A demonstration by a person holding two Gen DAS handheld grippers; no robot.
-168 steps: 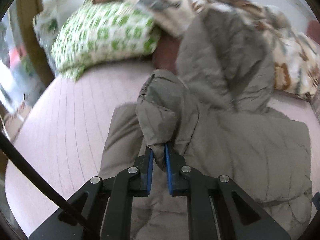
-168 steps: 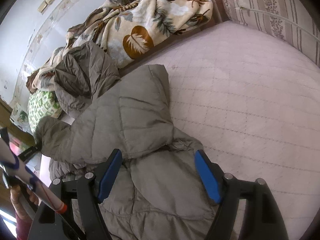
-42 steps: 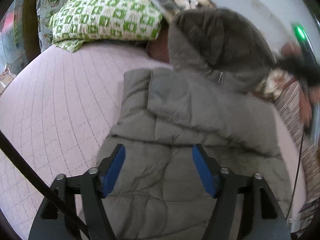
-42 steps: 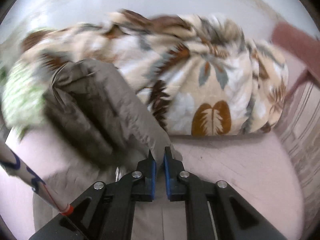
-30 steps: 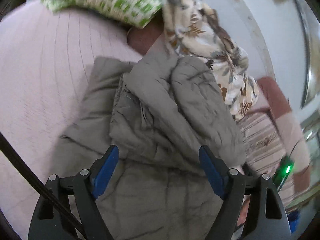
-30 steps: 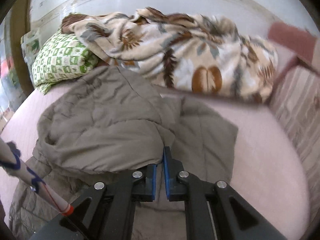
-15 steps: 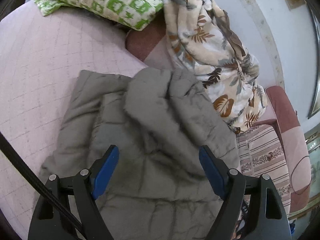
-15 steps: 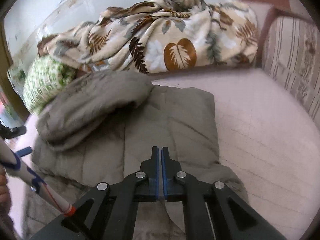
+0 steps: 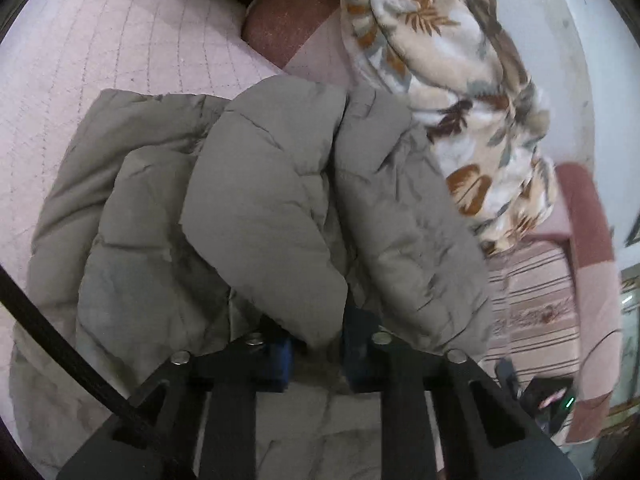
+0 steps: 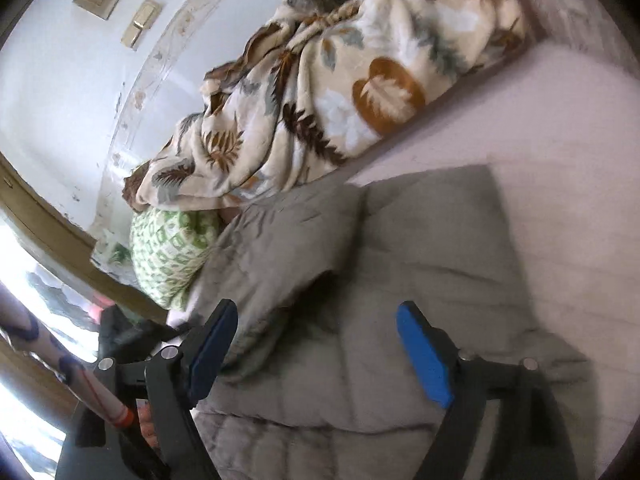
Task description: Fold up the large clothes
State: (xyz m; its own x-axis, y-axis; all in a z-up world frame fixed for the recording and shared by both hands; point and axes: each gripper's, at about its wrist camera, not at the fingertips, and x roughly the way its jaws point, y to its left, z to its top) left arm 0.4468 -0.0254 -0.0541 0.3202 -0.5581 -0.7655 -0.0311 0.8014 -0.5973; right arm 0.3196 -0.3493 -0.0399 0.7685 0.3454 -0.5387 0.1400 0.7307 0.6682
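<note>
A grey puffy jacket (image 9: 260, 200) lies folded on the pink quilted bed (image 9: 100, 40), its hood turned down over the body. In the left wrist view my left gripper (image 9: 318, 350) sits at the near edge of that hood fold. Its jaws are closing and the blue pads (image 9: 280, 354) pinch a bulge of the fabric. In the right wrist view the jacket (image 10: 420, 240) spreads under my right gripper (image 10: 320, 344). That gripper's jaws are opening wide above the fabric and its pads (image 10: 424, 356) touch nothing.
A leaf-patterned blanket (image 9: 460, 80) (image 10: 320, 100) is heaped along the wall behind the jacket. A green-and-white pillow (image 10: 172, 248) lies at the far end. A striped cushion (image 9: 532, 300) borders the bed on the other side. Bare mattress (image 10: 560, 160) shows beside the jacket.
The left jaws went from wide open to pinched on the hood fold. The right jaws went from shut to wide open and that view rolled. Both hands shifted across the jacket.
</note>
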